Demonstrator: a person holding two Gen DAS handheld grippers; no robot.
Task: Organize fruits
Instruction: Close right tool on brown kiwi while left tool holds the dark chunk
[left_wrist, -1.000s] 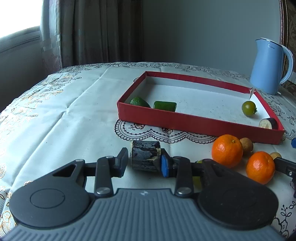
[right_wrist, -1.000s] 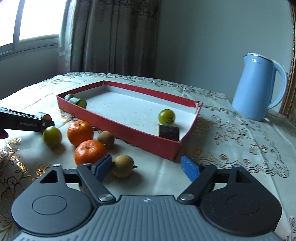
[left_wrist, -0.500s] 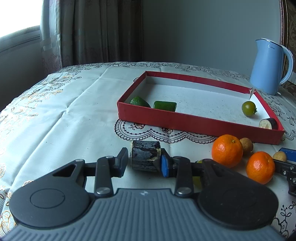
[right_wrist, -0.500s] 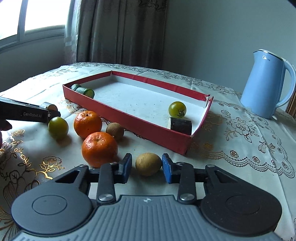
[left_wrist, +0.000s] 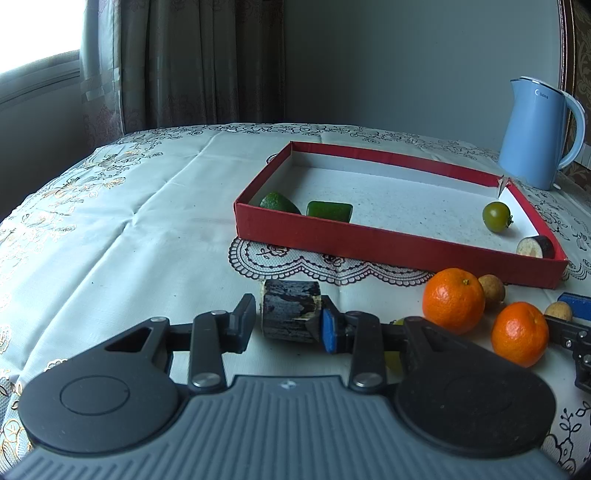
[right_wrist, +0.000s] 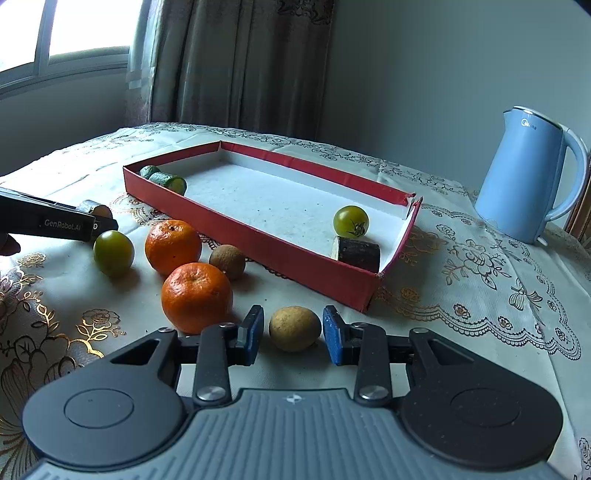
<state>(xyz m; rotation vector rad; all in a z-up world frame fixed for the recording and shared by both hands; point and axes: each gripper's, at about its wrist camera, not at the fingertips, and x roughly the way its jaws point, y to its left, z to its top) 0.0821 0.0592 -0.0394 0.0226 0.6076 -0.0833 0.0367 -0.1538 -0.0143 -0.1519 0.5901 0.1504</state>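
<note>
Tan fruit: a small longan-like fruit (right_wrist: 294, 329) sat between the right gripper (right_wrist: 293, 329) pads, narrowly clasped.
Dark chunk: an eggplant piece (left_wrist: 290, 311) was held in the left gripper (left_wrist: 288, 321).
Advice: lift straight, then carry ahead to the red tray (right_wrist: 295, 254).

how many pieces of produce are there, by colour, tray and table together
orange: 2 (mandarin, mandarin)
green: 4 (tomato, tomato, cucumber piece, cucumber piece)
brown or tan: 2 (longan, longan)
dark: 2 (eggplant piece, eggplant piece)
total: 10
</note>
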